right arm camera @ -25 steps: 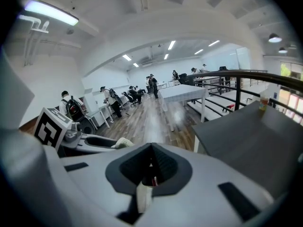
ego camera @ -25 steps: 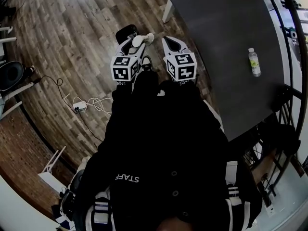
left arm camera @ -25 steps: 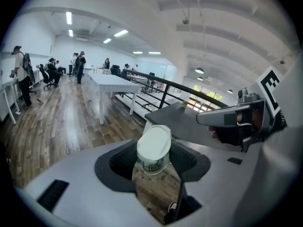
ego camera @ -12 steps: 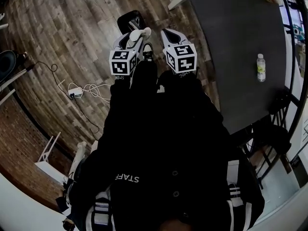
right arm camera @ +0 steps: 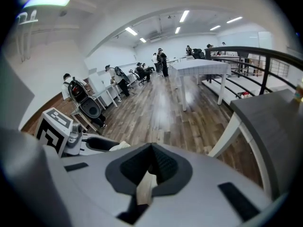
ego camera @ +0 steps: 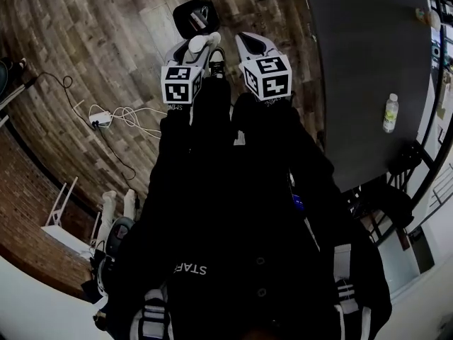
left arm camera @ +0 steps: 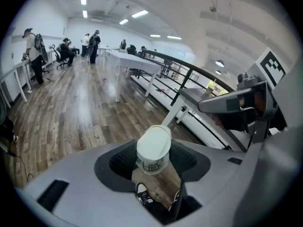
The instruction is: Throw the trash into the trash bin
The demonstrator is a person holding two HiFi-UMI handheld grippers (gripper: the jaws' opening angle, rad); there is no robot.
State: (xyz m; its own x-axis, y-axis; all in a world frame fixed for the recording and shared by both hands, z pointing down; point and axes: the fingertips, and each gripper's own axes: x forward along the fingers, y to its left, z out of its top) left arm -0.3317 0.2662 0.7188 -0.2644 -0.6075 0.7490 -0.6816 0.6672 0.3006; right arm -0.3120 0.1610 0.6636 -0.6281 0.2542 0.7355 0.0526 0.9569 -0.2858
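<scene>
The wooden floor [ego camera: 106, 48] fills most of the head view, though the person's dark clothing [ego camera: 241, 225] covers its middle and hides both arms and both hands. A dark tabletop [ego camera: 361, 62] stands at the right, cut off by the picture's edge. On the floor beyond the grippers stands the black trash bin [ego camera: 195, 18]. There is a pale patch inside it, but what that is cannot be made out.

The left gripper [ego camera: 200, 48] points down toward the floor with its fingers pinching a white lidded cup [left arm camera: 153, 148], the trash. In the left gripper view the cup stands upright between the pads. Its lid and a printed band show, its lower part is hidden behind the gripper's body, and the print is too blurred to read. From the head view only the cup's pale top shows, just short of the bin. How high the cup is above the bin cannot be judged.

The right gripper [right arm camera: 151, 148] is beside the left one, its fingers pressed together at the tips with nothing between them.

A shoe [left arm camera: 142, 193] shows under the cup. A clear bottle [ego camera: 390, 112] lies on the tabletop, well apart from the grippers. A white power strip [ego camera: 99, 119] with looped cables [ego camera: 131, 113] lies on the floor at the left.
</scene>
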